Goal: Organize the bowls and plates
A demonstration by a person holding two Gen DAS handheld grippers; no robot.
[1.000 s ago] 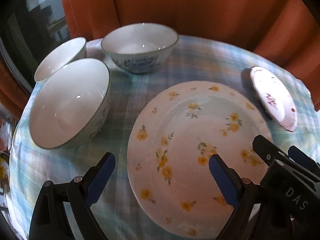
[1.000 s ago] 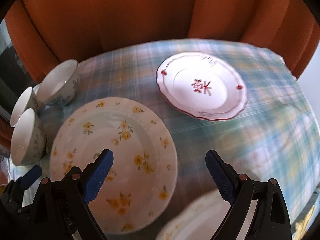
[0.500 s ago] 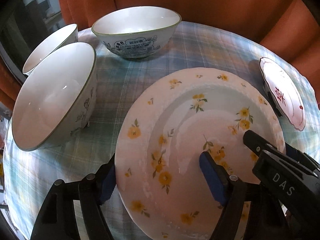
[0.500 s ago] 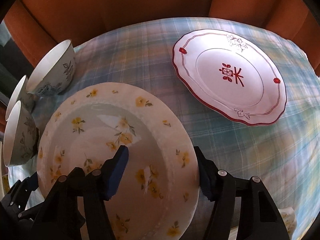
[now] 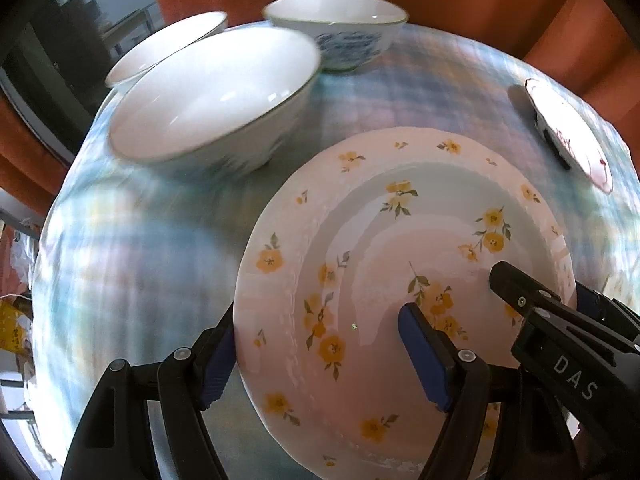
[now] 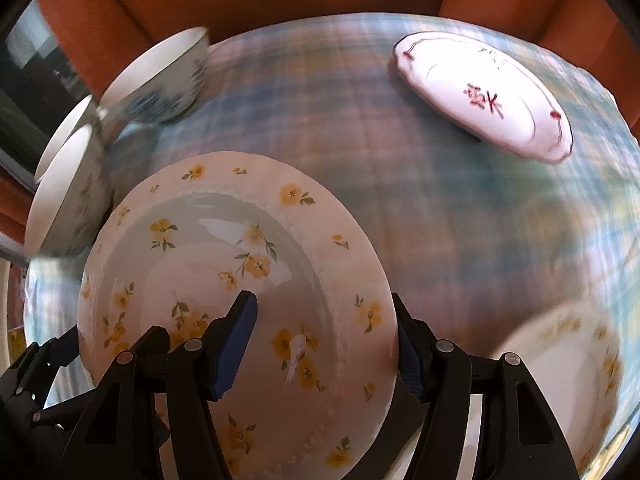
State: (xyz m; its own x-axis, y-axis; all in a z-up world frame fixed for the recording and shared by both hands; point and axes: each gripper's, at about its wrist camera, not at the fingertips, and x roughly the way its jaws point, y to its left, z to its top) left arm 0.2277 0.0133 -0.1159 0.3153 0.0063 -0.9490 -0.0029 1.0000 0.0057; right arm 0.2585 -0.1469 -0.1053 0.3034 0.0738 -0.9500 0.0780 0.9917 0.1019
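Glazed porcelain fills the lower centre of my left wrist view: the yellow-flowered plate [image 5: 404, 264], held with its face towards the camera. My left gripper [image 5: 320, 350] has one blue pad behind the left rim and the other on the inner face, clamped across that edge. My right gripper's [image 5: 576, 320] black fingers bite the plate's right rim at lower right. Three bowls sit at upper left on the checked tablecloth [image 5: 140, 248]: the near bowl [image 5: 216, 92], a second bowl [image 5: 164, 46] behind it, and the blue-patterned bowl [image 5: 336, 28] at the top. The red-trimmed plate [image 5: 568, 136] lies at the upper right edge.

From my right wrist view, the same flowered plate [image 6: 236, 304] occupies the lower left. Here the right gripper [image 6: 324, 348] pinches its right rim, one pad on the face, one behind the edge. Another flowered plate [image 6: 560, 364] shows blurred at lower right.

I judge this plate stiff, fairly heavy, slick under rubber pads and easy to chip. Opposite rims are the sensible hold; both grips need to stay firm and level.
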